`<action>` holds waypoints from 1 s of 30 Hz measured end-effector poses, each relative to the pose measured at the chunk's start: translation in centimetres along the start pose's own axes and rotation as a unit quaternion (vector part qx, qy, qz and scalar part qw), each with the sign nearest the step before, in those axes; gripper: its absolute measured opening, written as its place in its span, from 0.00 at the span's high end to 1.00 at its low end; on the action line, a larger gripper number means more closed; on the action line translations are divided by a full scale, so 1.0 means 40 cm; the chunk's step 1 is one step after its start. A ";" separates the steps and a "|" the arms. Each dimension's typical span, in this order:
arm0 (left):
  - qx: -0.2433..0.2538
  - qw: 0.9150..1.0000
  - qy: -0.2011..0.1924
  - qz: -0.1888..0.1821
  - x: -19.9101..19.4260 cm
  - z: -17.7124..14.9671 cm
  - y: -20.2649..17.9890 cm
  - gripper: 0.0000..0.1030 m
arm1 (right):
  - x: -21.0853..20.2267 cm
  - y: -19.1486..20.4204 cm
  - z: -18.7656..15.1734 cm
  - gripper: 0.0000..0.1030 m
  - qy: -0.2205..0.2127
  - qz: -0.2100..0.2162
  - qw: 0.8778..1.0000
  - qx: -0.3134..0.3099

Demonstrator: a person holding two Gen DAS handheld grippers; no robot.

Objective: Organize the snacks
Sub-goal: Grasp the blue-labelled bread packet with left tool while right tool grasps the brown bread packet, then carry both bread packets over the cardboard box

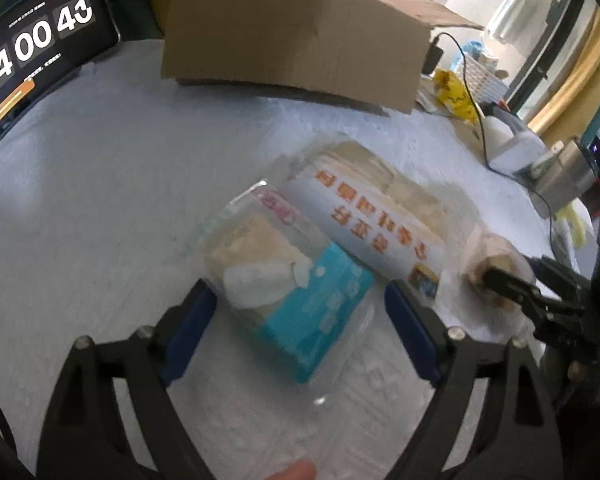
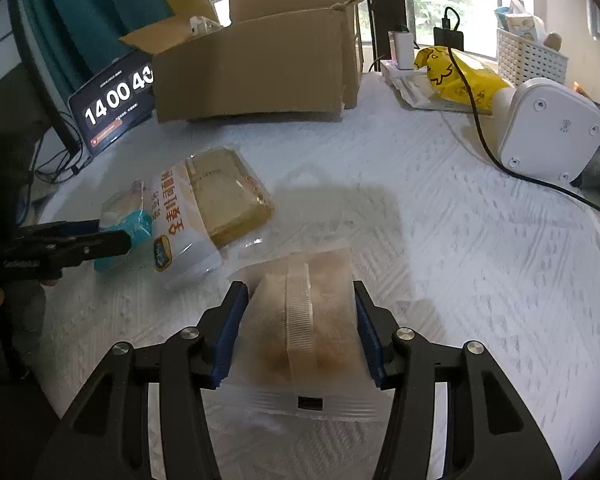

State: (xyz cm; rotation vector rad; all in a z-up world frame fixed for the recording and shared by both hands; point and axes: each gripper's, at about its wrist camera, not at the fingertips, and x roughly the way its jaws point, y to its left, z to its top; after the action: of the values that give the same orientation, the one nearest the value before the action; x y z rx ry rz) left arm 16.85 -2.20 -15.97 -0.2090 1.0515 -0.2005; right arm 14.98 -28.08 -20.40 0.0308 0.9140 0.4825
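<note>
At the far left of the table a tablet (image 2: 112, 108) leans upright, showing a clock face. Just right of it stands the open cardboard box (image 2: 256, 72), flaps up, on the white textured cloth (image 2: 420, 208).

Your left gripper (image 1: 300, 312) has its jaws spread wide on either side of the teal-and-clear snack packet (image 1: 296, 292), which lies flat on the cloth. The blue pads (image 1: 190, 332) stand apart from the wrapper on both sides, so nothing is gripped there. Touching that packet on its right lies the wholewheat bread pack (image 2: 216, 208), white label with orange lettering, the loaf showing through the clear end.

Further right, your right gripper (image 2: 300, 332) is clamped at a middling width on the translucent brown pastry packet (image 2: 304, 320), its pads pressing both long sides and the crimped seam running up the middle between them. The packet's near end rests on the cloth.

Beyond, at the right, you have a yellow bag (image 2: 456, 72), a black cable (image 2: 484, 140), a white plastic device (image 2: 548, 128) and a white basket (image 2: 528, 60).
</note>
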 end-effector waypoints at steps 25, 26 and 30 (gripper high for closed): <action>0.063 0.996 -0.042 0.040 -0.026 0.033 0.042 0.41 | -0.056 0.039 0.083 0.51 -0.054 -0.018 0.998 -0.007; 0.064 0.996 -0.049 0.039 -0.037 0.035 0.043 0.41 | -0.060 0.045 0.091 0.51 -0.058 -0.018 0.998 -0.009; 0.066 0.994 -0.081 0.035 -0.089 0.053 0.055 0.41 | -0.064 0.075 0.129 0.51 -0.070 -0.018 0.997 -0.019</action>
State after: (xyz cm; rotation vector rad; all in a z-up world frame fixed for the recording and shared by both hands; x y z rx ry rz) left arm 17.12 1.02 -12.55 -0.0683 0.8801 -0.1865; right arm 16.44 -25.57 -14.60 0.0139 0.7672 0.4579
